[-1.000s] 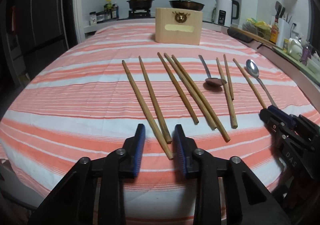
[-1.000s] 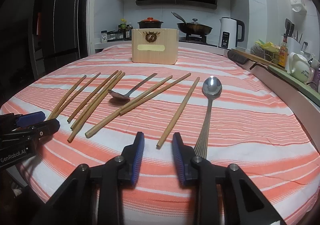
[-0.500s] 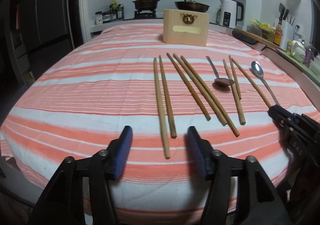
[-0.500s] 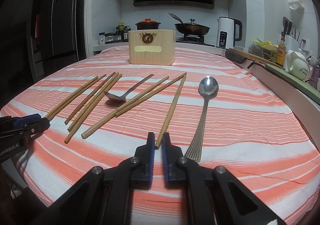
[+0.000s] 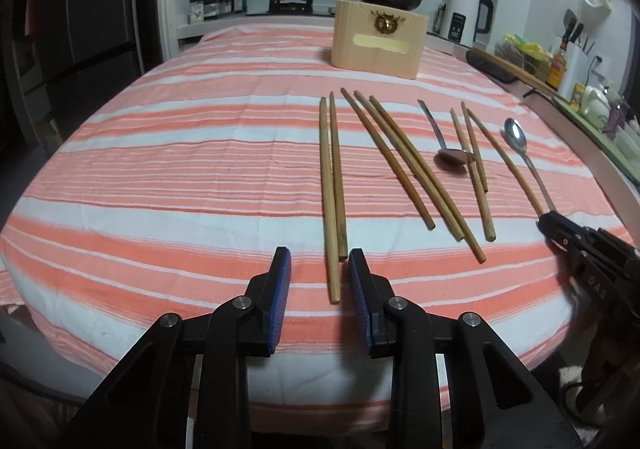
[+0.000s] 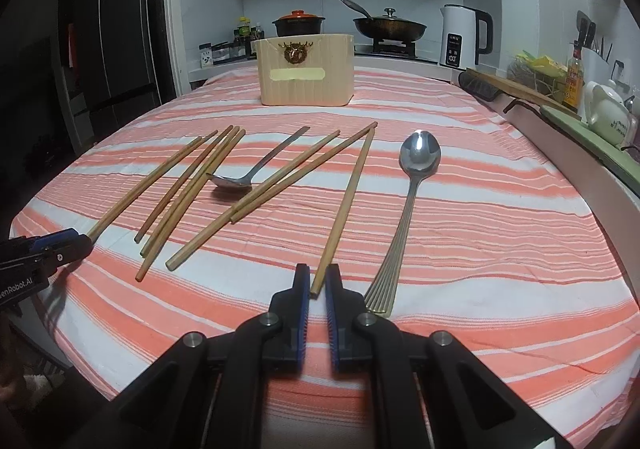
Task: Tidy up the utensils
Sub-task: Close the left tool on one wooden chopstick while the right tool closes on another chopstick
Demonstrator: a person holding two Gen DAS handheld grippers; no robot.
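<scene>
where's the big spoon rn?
Right wrist view: big spoon lies on the striped cloth, right of the chopstick in the right tongs.

Chopsticks (image 5: 334, 185) and spoons (image 6: 412, 185) lie before the wooden box (image 6: 306, 69).

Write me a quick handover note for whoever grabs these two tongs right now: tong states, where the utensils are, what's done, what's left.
Left tongs: closing around the near ends of the leftmost chopstick pair, pads not yet touching.
Right tongs: shut on the near tip of the rightmost chopstick.
All chopsticks, the small spoon and the large spoon lie on the striped tablecloth; the wooden box stands behind them.
Done: nothing seen in the box.
Left: everything.
</scene>
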